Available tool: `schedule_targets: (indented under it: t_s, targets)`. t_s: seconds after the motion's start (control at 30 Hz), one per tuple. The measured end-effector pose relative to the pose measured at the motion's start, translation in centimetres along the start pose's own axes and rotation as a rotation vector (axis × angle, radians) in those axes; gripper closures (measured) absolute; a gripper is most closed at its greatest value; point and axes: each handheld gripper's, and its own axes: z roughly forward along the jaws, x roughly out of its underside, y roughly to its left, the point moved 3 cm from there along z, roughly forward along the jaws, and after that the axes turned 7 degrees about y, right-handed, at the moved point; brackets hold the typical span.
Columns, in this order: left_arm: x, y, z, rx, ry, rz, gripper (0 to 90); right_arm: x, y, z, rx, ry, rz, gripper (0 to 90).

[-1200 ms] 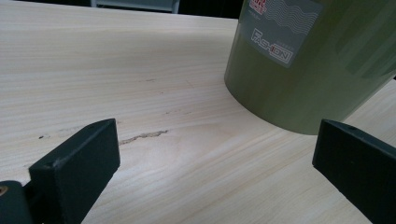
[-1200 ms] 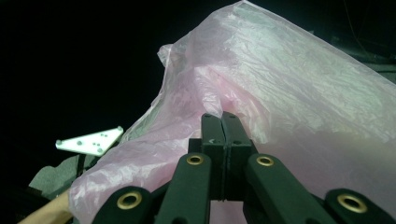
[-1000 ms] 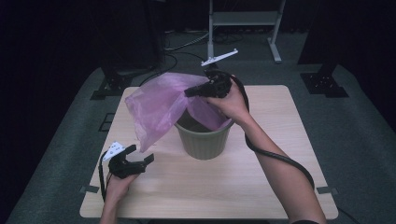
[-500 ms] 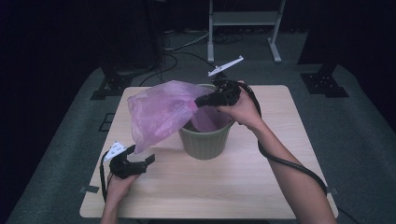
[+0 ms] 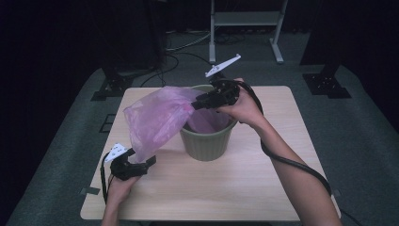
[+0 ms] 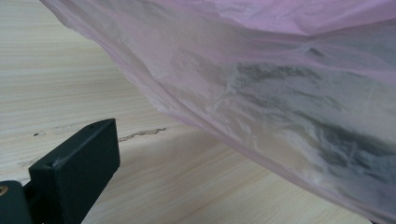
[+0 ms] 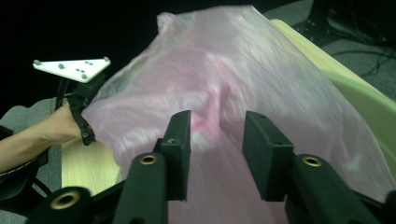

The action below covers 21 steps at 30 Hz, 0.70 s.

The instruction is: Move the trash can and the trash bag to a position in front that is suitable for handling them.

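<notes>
translucent pink plastic bag (image 5: 157, 120) drapes from round green bin (image 5: 207, 141) toward 8 o'clock. right gripper (image 7: 217, 140), jaws parted, bag between them, spreads the lining. left gripper (image 5: 134, 165) anchors the corner; its grip unclear.

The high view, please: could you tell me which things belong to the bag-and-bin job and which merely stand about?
In the job:
pink plastic bag
green bin
left gripper
right gripper

Standing about:
metal stand behind the table
cables on the floor
</notes>
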Motion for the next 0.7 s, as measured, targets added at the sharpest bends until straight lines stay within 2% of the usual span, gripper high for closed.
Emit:
schedule_targets:
  t_s: [0.1, 0.23, 0.33, 0.47, 0.57, 0.7]
  targets:
    - [0.0, 0.1, -0.1, -0.002, -0.002, -0.001, 0.0, -1.0, 0.5, 0.6, 0.007, 0.008, -0.055, 53.9]
    - [-0.1, 0.2, -0.3, -0.004, -0.006, -0.004, 0.0, -2.2, 1.1, 1.5, 0.0, 0.02, -0.095, 49.1]
    - [-0.1, 0.4, -0.5, -0.005, -0.012, -0.007, 0.0, -3.0, 1.4, 2.4, 0.0, 0.049, -0.11, 47.9]
    - [-0.2, 0.5, -0.6, -0.007, -0.021, -0.013, 0.0, -3.7, 1.3, 3.4, 0.052, 0.081, -0.153, 47.4]
    - [-0.2, 0.5, -0.7, -0.004, -0.027, -0.017, 0.0, -3.7, 1.0, 4.1, 0.093, 0.102, -0.153, 55.0]
    - [-0.4, 0.4, -0.8, 0.002, -0.035, -0.016, 0.0, -3.4, 0.5, 4.5, 0.119, 0.133, -0.124, 83.3]
